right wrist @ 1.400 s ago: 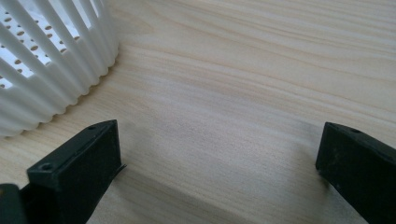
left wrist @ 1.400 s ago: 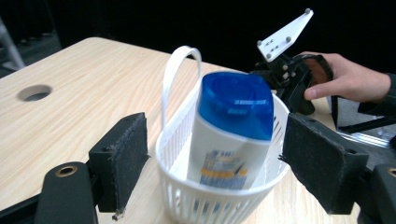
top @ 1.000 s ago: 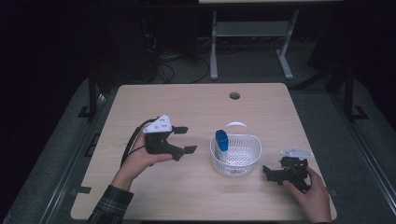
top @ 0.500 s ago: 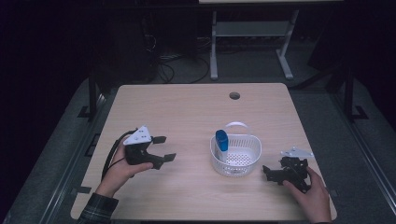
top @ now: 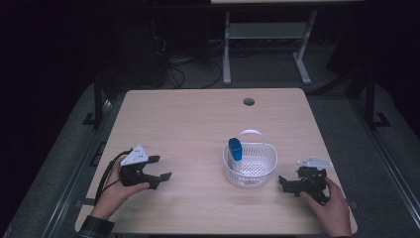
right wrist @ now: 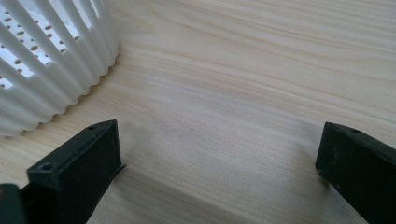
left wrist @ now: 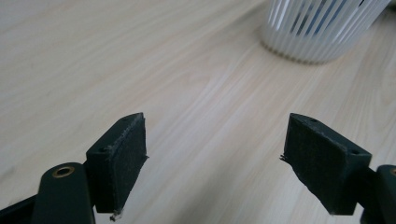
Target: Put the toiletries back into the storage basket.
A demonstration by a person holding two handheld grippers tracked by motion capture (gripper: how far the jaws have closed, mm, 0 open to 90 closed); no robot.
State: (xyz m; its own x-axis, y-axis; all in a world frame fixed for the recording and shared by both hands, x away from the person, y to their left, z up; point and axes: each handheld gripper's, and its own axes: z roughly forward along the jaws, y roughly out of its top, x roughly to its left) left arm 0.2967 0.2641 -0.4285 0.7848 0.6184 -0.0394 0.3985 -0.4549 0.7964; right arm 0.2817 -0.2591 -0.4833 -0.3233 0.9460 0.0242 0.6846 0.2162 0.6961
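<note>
My left gripper (top: pixel 157 167) rests low at the near-left of the light wooden tabletop (top: pixel 198 129), jaws spread wide with nothing between them. My right gripper (top: pixel 286 184) sits at the near-right edge, jaws likewise released and empty; in the right gripper view the ribbed wall of the white slotted plastic basket (right wrist: pixel 51 65) stands just beside the left jaw. That basket (top: pixel 250 163) lies between the two grippers, nearer the right one, and well apart from the left. Inside it, a blue upright bottle-shaped item (top: pixel 235 148) leans against the basket's left wall, long axis near vertical. In my judgement the right gripper is better placed to reach it, from above. Beyond the basket, a round cable hole (top: pixel 248 101) marks the far edge.
</note>
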